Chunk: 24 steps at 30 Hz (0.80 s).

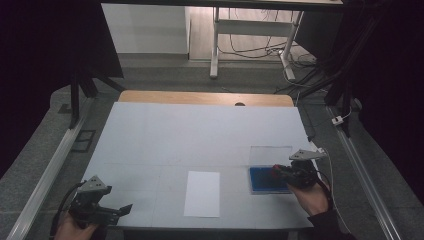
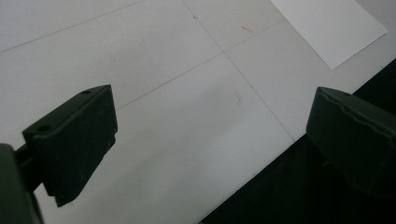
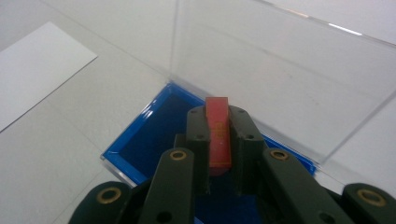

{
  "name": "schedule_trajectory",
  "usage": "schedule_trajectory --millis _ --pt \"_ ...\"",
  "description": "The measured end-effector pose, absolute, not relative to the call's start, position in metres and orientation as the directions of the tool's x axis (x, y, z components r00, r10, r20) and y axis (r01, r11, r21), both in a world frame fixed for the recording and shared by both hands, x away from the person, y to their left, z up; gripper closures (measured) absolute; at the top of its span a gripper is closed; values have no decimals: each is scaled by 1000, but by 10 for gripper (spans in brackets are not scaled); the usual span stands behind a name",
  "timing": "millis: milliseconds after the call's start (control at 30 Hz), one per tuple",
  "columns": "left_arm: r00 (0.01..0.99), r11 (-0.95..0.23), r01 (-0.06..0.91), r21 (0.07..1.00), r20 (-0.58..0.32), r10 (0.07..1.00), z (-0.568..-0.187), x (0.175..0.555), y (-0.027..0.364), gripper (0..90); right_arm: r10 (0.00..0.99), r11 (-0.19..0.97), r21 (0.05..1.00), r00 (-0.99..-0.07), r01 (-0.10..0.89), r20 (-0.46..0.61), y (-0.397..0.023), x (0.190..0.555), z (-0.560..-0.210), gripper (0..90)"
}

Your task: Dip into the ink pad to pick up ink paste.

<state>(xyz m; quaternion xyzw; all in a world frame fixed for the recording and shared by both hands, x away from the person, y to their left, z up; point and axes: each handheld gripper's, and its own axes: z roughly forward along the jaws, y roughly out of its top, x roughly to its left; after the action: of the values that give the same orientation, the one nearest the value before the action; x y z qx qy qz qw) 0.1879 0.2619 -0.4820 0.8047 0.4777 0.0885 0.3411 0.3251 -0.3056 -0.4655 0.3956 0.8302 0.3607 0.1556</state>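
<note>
My right gripper (image 3: 218, 112) is shut on a thin red flat piece (image 3: 218, 128), held edge-up between the two black jaws. It hovers over a blue-lined box (image 3: 154, 135) whose clear lid (image 3: 280, 70) stands open behind it. From above, that gripper (image 1: 278, 171) sits at the right edge of the blue box (image 1: 262, 181), near the table's front right. At the front left corner, my left gripper (image 1: 125, 209) is open with nothing between its jaws (image 2: 205, 140), low over the white table and pointing right.
A white sheet of paper (image 1: 202, 193) lies flat at the front middle of the white table (image 1: 200, 135); its corner (image 2: 327, 28) is in the left gripper view. Metal rails run along both sides of the table. A desk frame and cables stand beyond the far edge.
</note>
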Motion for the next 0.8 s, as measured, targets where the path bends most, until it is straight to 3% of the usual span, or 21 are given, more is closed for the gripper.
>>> schedule_trajectory --millis 367,800 --pt "530 -313 707 634 -182 828 -482 188 262 26 754 499 667 -656 553 -20 -303 330 -475 794" --pt "531 -318 707 632 -177 829 -482 188 261 26 766 486 650 -642 584 4 -303 334 -480 797"
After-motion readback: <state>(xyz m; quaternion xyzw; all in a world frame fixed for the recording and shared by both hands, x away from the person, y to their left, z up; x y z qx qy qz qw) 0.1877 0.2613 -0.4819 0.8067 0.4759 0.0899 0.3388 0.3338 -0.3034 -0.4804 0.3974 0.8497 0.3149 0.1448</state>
